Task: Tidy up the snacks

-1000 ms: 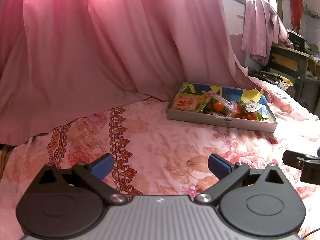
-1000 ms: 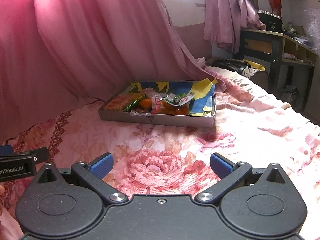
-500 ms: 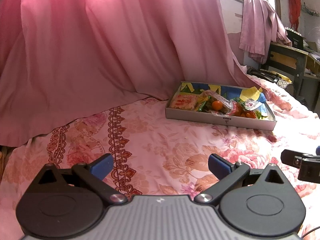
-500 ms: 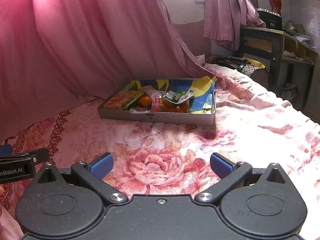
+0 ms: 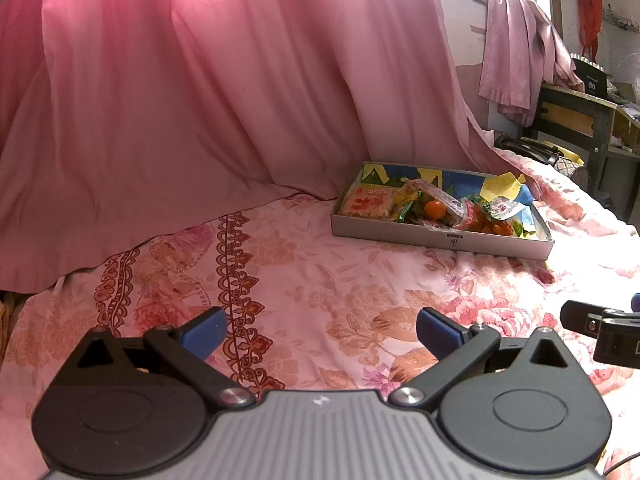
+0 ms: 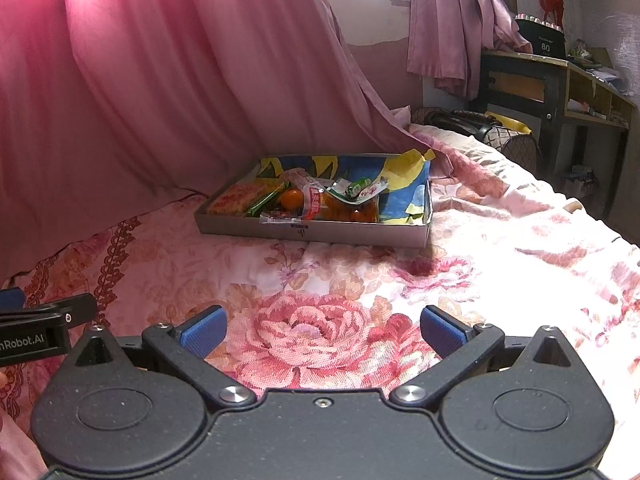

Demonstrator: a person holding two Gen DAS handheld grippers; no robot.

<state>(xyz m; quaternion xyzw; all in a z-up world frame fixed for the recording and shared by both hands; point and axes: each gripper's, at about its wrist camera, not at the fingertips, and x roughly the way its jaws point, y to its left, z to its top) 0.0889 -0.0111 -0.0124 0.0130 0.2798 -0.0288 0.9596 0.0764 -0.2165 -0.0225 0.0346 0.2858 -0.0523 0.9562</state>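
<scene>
While both tools hang over the bed, their blue fingers are spread wide apart and hold nothing. The left gripper (image 5: 320, 330) has only the flowery bed sheet (image 5: 320, 288) between its fingers, and the right gripper (image 6: 322, 330) hangs over a big red rose printed on the same sheet (image 6: 320, 332). The two tools are side by side; from the left wrist view, a black bit of the right one pokes in at the right edge.

Farther out, well apart from both grippers, a flat grey box (image 5: 440, 238) sits on the sheet. It is the snack box (image 6: 312, 232), and the snacks are all inside it. At its left end lies a flat orange-red packet of crackers (image 5: 368, 203). Next to that is a green wrapper (image 5: 404, 208), then a small round orange (image 5: 434, 209). More see-through and red wrappers (image 6: 316, 202) are piled in the middle. The right end of the box is mostly bare, showing its blue and yellow lining (image 6: 404, 196).

Behind the box a big pink curtain (image 5: 220, 100) falls down onto the bed. Off to the right stands a dark wooden desk (image 6: 532, 76).
</scene>
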